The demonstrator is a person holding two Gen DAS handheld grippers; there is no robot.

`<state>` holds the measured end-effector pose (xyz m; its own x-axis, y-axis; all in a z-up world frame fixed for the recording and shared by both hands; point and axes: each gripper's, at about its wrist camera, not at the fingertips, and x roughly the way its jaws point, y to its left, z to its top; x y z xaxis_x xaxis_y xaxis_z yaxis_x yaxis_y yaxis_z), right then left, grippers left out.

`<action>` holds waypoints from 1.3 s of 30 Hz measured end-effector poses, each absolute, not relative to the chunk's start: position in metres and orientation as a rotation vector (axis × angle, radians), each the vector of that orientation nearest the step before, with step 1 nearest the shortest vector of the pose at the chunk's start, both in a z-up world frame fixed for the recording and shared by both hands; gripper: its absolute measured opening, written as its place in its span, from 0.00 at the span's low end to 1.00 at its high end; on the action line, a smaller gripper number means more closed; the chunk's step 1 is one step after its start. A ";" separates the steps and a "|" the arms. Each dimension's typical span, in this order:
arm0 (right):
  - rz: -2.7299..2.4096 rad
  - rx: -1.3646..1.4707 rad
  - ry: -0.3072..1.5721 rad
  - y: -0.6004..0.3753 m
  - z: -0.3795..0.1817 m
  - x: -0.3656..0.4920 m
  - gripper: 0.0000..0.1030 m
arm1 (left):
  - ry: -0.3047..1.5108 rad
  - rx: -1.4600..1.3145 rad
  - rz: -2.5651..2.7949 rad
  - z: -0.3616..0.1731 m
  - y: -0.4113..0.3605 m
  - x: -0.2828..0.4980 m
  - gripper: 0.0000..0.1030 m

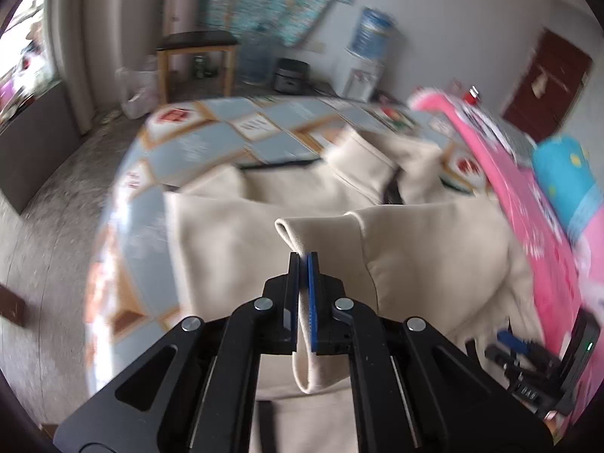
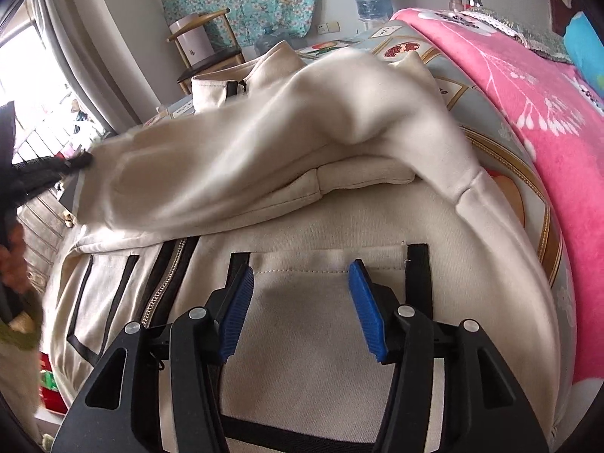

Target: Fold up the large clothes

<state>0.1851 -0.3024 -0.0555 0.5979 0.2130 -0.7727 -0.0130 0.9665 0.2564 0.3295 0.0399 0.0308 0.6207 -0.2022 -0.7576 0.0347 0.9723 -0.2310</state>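
Two fingers of the left gripper [image 1: 303, 260] are pressed together on a fold of the cream jacket [image 1: 234, 234], pinching its sleeve cuff [image 1: 317, 226]. From the left wrist, the jacket lies on a patterned blue tablecloth [image 1: 188, 143], collar [image 1: 358, 158] at the far end, with a pink blanket [image 1: 528, 207] to the right. A wooden chair [image 1: 196, 41] and water dispenser [image 1: 368, 56] stand against the far wall.

From the right wrist, the right gripper [image 2: 300, 275] hovers spread wide over the jacket's pocket [image 2: 321, 264], holding nothing. The sleeve [image 2: 264, 143] stretches left to right across the body, zipper [image 2: 166, 279] running near to far, collar far.
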 end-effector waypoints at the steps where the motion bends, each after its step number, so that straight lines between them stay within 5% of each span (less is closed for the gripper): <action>1: 0.130 0.228 0.922 -0.301 -0.055 0.185 0.50 | 0.902 -0.218 -0.108 0.029 0.053 0.333 0.04; 8: 0.114 0.211 0.922 -0.299 -0.055 0.184 0.50 | 1.118 -0.439 -0.039 -0.026 0.116 0.343 0.06; 22: 0.088 0.200 0.930 -0.297 -0.054 0.185 0.51 | 1.044 -0.496 -0.137 -0.012 0.109 0.316 0.13; 26: 0.088 0.197 0.929 -0.297 -0.054 0.186 0.52 | 1.056 -0.453 -0.186 -0.007 0.095 0.317 0.27; 39: 0.091 0.198 0.922 -0.297 -0.055 0.185 0.52 | 1.138 -0.450 -0.152 -0.041 0.087 0.313 0.26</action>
